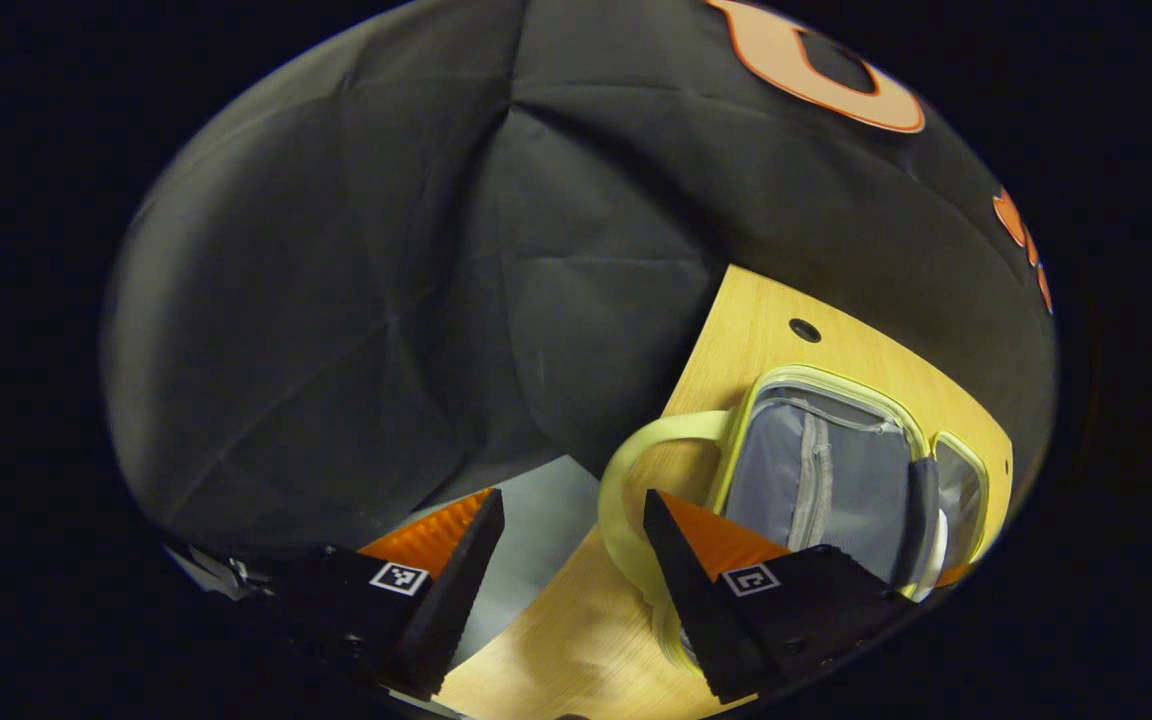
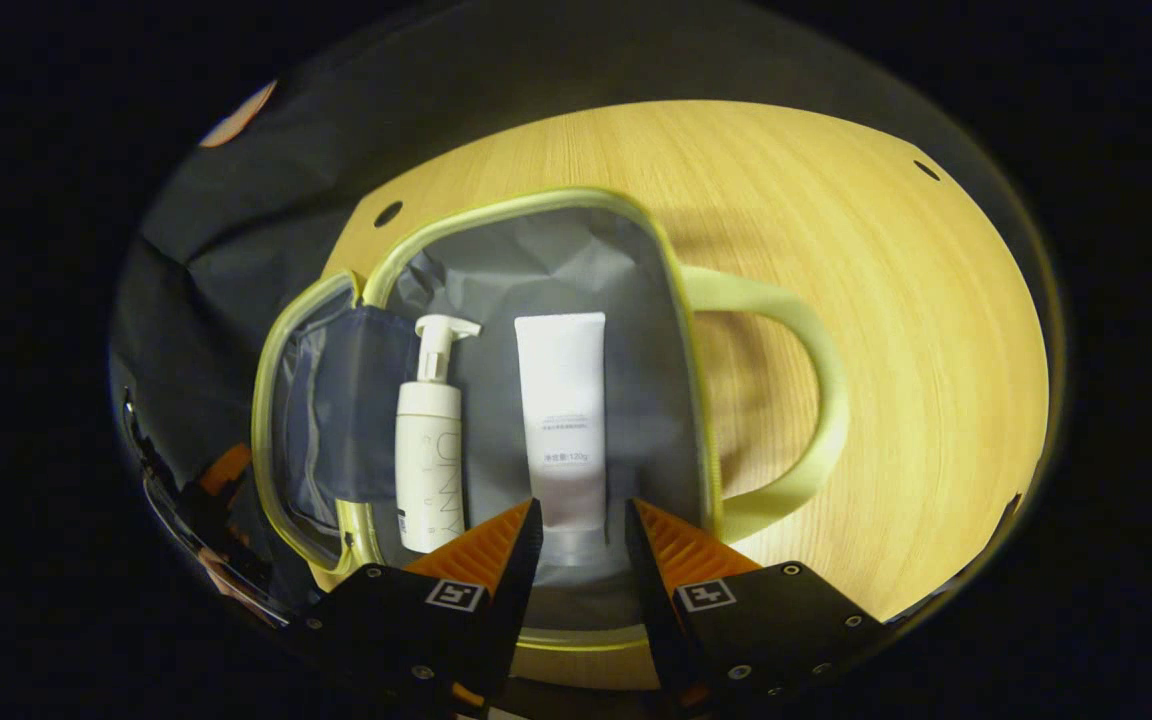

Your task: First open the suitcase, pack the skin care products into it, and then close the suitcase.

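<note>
Right gripper view: the right hand-held gripper (image 2: 576, 530) hangs over the open suitcase (image 2: 536, 270) on the worktop (image 2: 886, 300), fingers apart astride the cap end of the white tube (image 2: 561, 420), contact unclear. A pump bottle (image 2: 429, 440) lies just beside the tube inside. Left gripper view: the left hand-held gripper (image 1: 576, 520) is spread wide and empty near the suitcase handle (image 1: 626, 470).
</note>
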`<act>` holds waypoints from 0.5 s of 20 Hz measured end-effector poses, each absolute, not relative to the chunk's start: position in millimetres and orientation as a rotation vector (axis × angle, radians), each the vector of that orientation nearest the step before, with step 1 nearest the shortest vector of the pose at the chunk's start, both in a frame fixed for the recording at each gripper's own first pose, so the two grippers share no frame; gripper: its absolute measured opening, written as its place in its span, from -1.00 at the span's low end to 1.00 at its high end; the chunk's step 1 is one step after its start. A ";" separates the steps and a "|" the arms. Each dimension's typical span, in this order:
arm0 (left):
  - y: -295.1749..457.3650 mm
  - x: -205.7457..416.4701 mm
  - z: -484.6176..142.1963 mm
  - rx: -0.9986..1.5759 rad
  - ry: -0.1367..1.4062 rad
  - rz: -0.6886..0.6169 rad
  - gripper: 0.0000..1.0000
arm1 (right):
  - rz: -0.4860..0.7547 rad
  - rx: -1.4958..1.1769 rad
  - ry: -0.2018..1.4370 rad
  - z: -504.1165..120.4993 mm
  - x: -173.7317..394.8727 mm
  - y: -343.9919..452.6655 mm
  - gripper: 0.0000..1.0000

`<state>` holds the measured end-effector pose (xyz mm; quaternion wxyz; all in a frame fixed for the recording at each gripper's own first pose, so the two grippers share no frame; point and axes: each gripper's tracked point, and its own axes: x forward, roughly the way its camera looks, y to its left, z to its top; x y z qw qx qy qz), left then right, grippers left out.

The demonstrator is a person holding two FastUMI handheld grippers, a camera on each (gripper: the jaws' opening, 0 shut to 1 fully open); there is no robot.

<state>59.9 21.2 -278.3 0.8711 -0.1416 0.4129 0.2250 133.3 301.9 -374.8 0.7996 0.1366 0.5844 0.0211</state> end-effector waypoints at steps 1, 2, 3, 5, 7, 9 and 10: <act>17.7 61.1 -284.4 -0.351 0.868 0.460 0.82 | 0.042 0.313 1.215 -363.9 136.3 296.6 0.11; 15.3 63.5 -289.5 -0.401 0.872 0.452 0.84 | 0.037 0.332 1.170 -351.5 139.3 289.5 0.10; 14.1 65.6 -294.3 -0.446 0.879 0.444 0.88 | 0.041 0.354 1.111 -338.8 146.0 284.6 0.24; 13.6 62.5 -300.8 -0.511 0.894 0.432 0.88 | 0.035 0.375 0.998 -309.7 153.9 265.4 0.22; 12.2 65.9 -304.6 -0.571 0.914 0.410 0.74 | 0.016 0.370 0.902 -285.0 159.3 244.9 0.38; 0.7 76.4 -317.9 -0.619 0.925 0.372 0.38 | -0.001 0.350 0.808 -262.4 165.0 224.9 0.55; -4.6 80.0 -319.9 -0.652 0.931 0.346 0.16 | -0.013 0.329 0.757 -249.1 169.7 213.7 0.62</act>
